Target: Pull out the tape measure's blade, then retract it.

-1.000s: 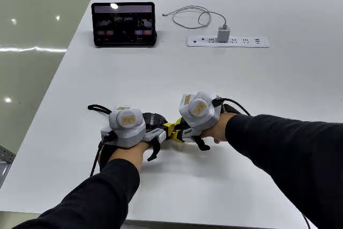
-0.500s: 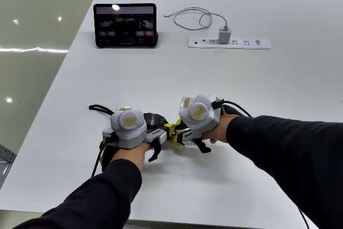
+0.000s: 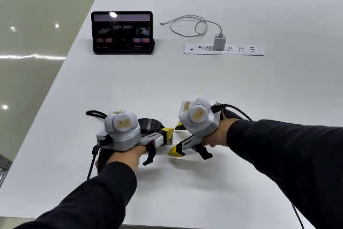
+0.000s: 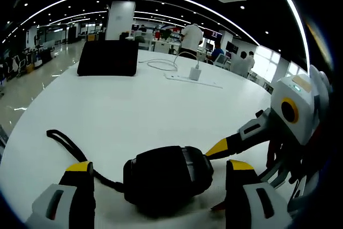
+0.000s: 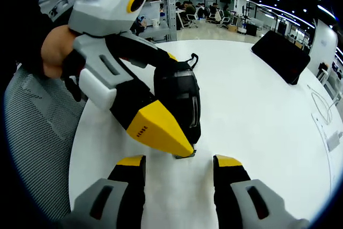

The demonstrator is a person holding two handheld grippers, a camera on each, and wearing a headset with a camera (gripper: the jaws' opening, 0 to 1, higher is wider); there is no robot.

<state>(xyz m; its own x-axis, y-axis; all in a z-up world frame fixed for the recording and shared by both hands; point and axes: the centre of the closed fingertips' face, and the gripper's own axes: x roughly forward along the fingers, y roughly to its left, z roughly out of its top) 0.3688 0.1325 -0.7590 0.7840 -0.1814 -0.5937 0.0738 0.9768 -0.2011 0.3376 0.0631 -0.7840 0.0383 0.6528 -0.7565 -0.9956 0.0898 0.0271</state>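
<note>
The white table (image 3: 257,95) carries a dark tablet (image 3: 122,31) and a power strip (image 3: 224,50) on its far side, well apart from the work. Near the front edge, the black tape measure (image 4: 167,178) lies on the table between the jaws of the left tongs (image 4: 161,167). These stand wide, with a gap on either side of the case. The right tongs (image 5: 179,160) are also parted and hold nothing, their yellow tips just short of the tape measure's near corner. A black strap (image 4: 68,146) trails from the case.

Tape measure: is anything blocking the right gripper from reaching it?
Nothing visible does. Only bare table lies between the right gripper and the tape measure; the left gripper straddles it, one yellow jaw close alongside.
</note>
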